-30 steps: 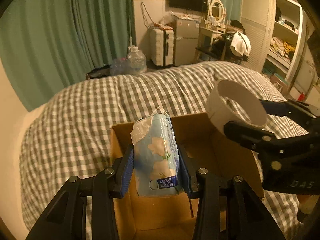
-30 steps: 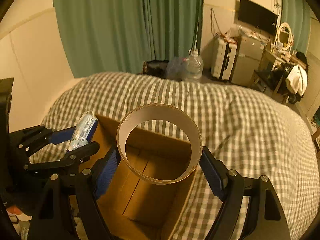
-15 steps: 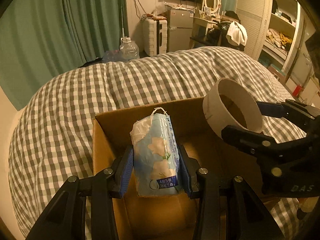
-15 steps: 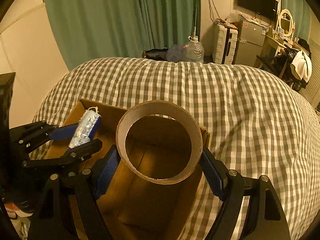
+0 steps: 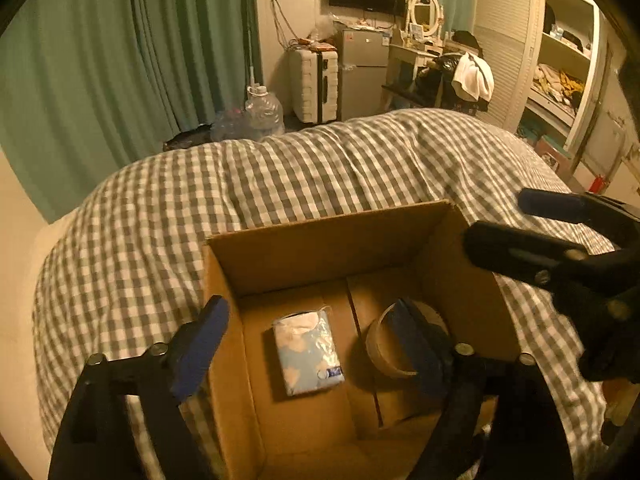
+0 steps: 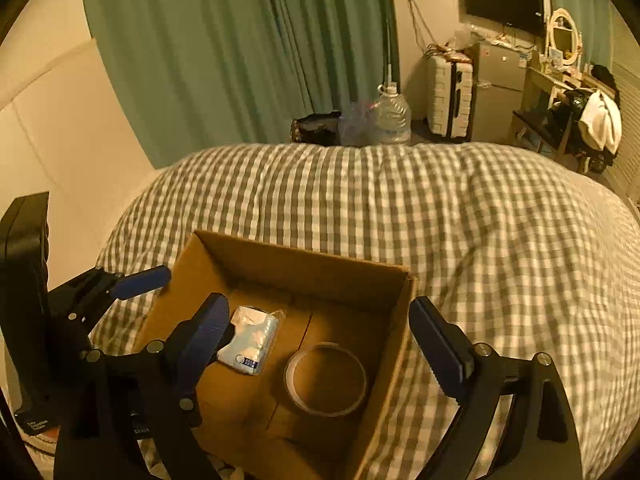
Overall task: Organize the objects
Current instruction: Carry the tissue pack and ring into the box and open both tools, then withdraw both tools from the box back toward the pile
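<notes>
An open cardboard box [image 5: 320, 236] [image 6: 304, 258] sits on the checked bed. A light blue tissue pack [image 5: 308, 354] [image 6: 250, 340] lies flat on the box floor at the left. A tape roll [image 5: 390, 354] [image 6: 326, 378] lies flat on the floor to its right. My left gripper [image 5: 308, 340] is open and empty above the box; its right finger hides part of the roll. My right gripper [image 6: 320, 340] is open and empty above the box. It also shows at the right of the left wrist view [image 5: 532, 224].
The grey-and-white checked duvet [image 5: 320, 160] [image 6: 440, 208] spreads around the box. Beyond the bed stand green curtains [image 5: 120, 60], a water jug [image 5: 264, 114], a white suitcase [image 5: 314, 84] and shelves [image 5: 560, 80].
Both grippers opened. The tissue pack left the left gripper and the tape roll left the right gripper; both now lie on the box floor.
</notes>
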{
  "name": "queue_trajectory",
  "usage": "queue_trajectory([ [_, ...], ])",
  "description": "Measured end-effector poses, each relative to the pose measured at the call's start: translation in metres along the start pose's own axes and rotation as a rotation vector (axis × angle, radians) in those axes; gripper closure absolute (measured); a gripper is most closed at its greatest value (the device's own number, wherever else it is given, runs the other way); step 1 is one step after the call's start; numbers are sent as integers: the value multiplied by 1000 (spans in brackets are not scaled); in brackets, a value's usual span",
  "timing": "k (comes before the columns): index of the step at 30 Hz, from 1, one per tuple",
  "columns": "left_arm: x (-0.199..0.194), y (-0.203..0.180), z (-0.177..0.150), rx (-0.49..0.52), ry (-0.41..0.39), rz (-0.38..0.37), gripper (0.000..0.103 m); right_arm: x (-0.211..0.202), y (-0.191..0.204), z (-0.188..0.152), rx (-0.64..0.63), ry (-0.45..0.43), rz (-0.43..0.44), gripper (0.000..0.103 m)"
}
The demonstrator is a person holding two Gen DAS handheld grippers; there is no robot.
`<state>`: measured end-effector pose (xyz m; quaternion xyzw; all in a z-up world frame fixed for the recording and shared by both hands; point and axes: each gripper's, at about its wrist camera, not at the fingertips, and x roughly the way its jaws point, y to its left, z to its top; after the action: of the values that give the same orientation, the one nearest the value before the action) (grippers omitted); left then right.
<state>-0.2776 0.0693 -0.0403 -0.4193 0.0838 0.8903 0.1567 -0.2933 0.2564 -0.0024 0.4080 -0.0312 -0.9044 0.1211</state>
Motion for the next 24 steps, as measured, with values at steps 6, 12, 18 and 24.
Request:
queue_trajectory([
  [6, -51, 1, -1, -28, -59, 43, 6, -55, 5, 4, 5, -75, -26, 9],
  [12, -114, -3, 0, -49, -133, 102, 4, -122, 15, 8, -13, -169, -45, 9],
  [18, -171, -7, -5, -72, -188, 169, 3, -181, 31, 4, -36, -241, -60, 9],
  [24, -211, -8, -22, -99, -216, 187, 1, -229, 44, -12, -75, -286, -78, 9],
])
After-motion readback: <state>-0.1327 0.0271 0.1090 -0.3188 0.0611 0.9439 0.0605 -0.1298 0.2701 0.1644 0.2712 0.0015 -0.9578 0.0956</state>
